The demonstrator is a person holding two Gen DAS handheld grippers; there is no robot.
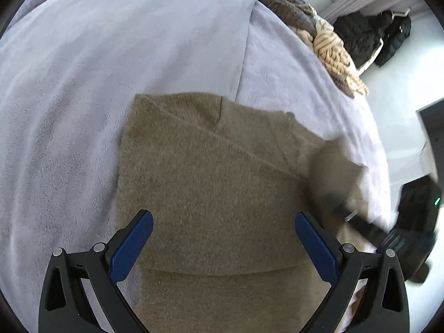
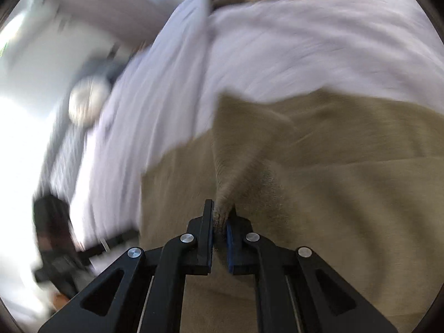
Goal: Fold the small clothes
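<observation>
- Sweater [image 1: 211, 172] first: your tan knit lies on the pale lilac blanket [image 1: 69, 88] covering the bed, already partly folded, so it reads as a squared block with a layer doubled over along the near edge.
- Far left in the left wrist view you have only bare blanket, which gives you room to lay the next fold flat.
- Your left gripper [image 1: 224, 238] hangs over the middle of the sweater with its blue pads spread wide and nothing between them; it looks parked there to be ready to pin or take a new edge.
- Toward the right edge of the sweater, your right gripper [image 2: 220, 227] is pinched nearly closed on a narrow bunch of the tan knit, probably a sleeve or corner. The fabric rises in a ridge from the jaws, which suggests you are carrying that part across the body.
- Blur in the right wrist view makes the exact part gripped hard to tell.
- At the far right, a heap of brown and cream knitwear [image 1: 319, 33] sits at the bed's edge, likely waiting its turn, with dark coats [image 1: 369, 36] beyond.
- No brand, label or writing is readable anywhere.
</observation>
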